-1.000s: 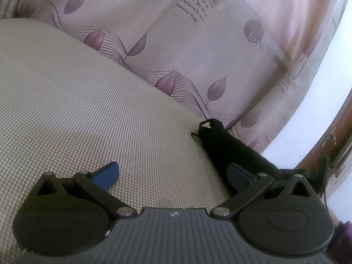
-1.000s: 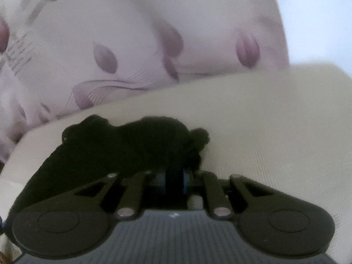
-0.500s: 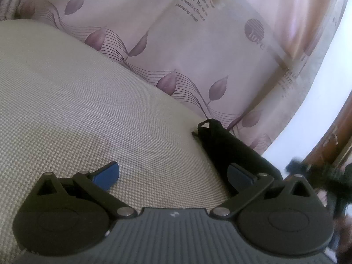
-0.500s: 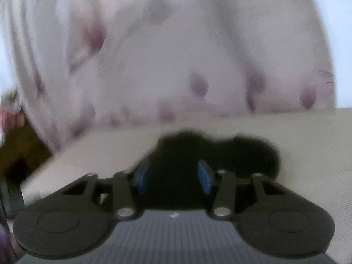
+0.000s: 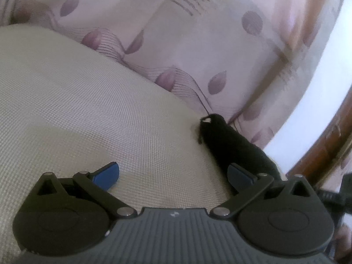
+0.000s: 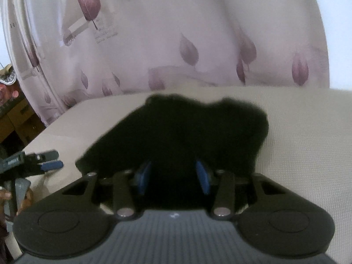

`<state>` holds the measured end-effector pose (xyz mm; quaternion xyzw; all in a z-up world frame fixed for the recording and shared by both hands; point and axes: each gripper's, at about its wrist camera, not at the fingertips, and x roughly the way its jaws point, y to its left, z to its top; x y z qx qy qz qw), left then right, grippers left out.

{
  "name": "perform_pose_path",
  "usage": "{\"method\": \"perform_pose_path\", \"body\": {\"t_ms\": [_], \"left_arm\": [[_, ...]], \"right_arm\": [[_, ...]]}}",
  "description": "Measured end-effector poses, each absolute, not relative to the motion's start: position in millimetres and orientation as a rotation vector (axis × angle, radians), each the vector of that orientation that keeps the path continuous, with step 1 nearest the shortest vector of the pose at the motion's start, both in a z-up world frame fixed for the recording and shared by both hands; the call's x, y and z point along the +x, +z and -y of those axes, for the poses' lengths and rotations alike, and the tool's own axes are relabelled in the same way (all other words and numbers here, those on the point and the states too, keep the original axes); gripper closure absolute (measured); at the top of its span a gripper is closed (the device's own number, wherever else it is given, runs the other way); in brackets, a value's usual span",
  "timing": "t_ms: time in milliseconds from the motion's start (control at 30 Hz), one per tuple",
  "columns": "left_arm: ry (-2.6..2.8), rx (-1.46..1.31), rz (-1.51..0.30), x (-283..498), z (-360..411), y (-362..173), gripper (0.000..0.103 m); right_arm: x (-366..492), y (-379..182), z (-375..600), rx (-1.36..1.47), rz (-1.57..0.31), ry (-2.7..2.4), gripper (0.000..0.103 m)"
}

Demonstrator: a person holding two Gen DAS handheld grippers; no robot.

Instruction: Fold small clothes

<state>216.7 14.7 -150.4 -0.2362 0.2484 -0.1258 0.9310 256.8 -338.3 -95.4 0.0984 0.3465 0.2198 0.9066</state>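
A small black garment [image 6: 198, 127] lies bunched on the beige woven surface [image 6: 308, 132]. My right gripper [image 6: 173, 167] sits just in front of it with its blue pads apart. Black cloth shows between the pads, and I see no pinch on it. In the left wrist view the same garment [image 5: 231, 140] is a dark roll at the surface's far right edge, just beyond my right fingertip. My left gripper [image 5: 173, 169] is wide open over the bare surface [image 5: 88, 88], with nothing between its fingers. The right wrist view shows the left gripper [image 6: 50, 165] at the left edge.
A pale curtain with purple leaf prints [image 5: 198, 44] hangs close behind the surface, and also fills the top of the right wrist view [image 6: 176, 33]. Brown furniture and clutter [image 6: 13, 114] stand past the left edge. The surface drops off near the garment.
The right gripper was shut on a fold of the black garment; its pads now stand apart and it has drawn back and rolled. The left gripper has stayed put.
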Motion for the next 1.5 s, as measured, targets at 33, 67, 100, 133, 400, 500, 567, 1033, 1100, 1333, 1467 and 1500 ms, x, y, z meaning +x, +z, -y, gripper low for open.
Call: {"method": "perform_pose_path", "body": {"t_ms": [33, 67, 100, 133, 400, 500, 567, 1033, 1100, 1333, 1467, 1500], "left_arm": [[-0.269, -0.495, -0.503, 217, -10, -147, 0.000], [-0.290, -0.508, -0.497, 219, -5, -142, 0.000], [-0.318, -0.514, -0.487, 221, 2, -136, 0.000], [-0.338, -0.500, -0.470, 224, 12, -130, 0.000], [-0.414, -0.178, -0.342, 251, 116, -102, 0.005], [-0.456, -0.102, -0.331, 259, 138, -112, 0.013], [-0.476, -0.075, -0.372, 264, 147, -122, 0.025], [-0.419, -0.088, -0.520, 266, 143, -149, 0.026], [-0.415, -0.107, -0.547, 269, 140, -150, 0.024], [-0.432, -0.217, -0.545, 267, 121, -150, 0.010], [-0.370, -0.277, -0.466, 252, 105, -143, 0.000], [-0.351, -0.277, -0.457, 250, 103, -141, 0.000]], "right_arm": [[256, -91, 337, 0.206, -0.698, 0.451, 0.058], [257, -86, 336, 0.210, -0.674, 0.447, 0.058], [258, -82, 336, 0.207, -0.657, 0.439, 0.057], [261, -79, 336, 0.196, -0.648, 0.431, 0.057], [258, -123, 337, 0.180, -0.699, 0.443, 0.058], [255, -128, 349, 0.261, -0.680, 0.467, 0.058], [257, -127, 357, 0.312, -0.682, 0.502, 0.055], [360, -135, 370, 0.343, -0.760, 0.345, 0.055], [360, -143, 359, 0.259, -0.751, 0.359, 0.055], [322, -116, 396, 0.539, -0.615, 0.352, 0.043], [267, -102, 383, 0.389, -0.538, 0.280, 0.039], [255, -102, 377, 0.348, -0.536, 0.256, 0.039]]}}
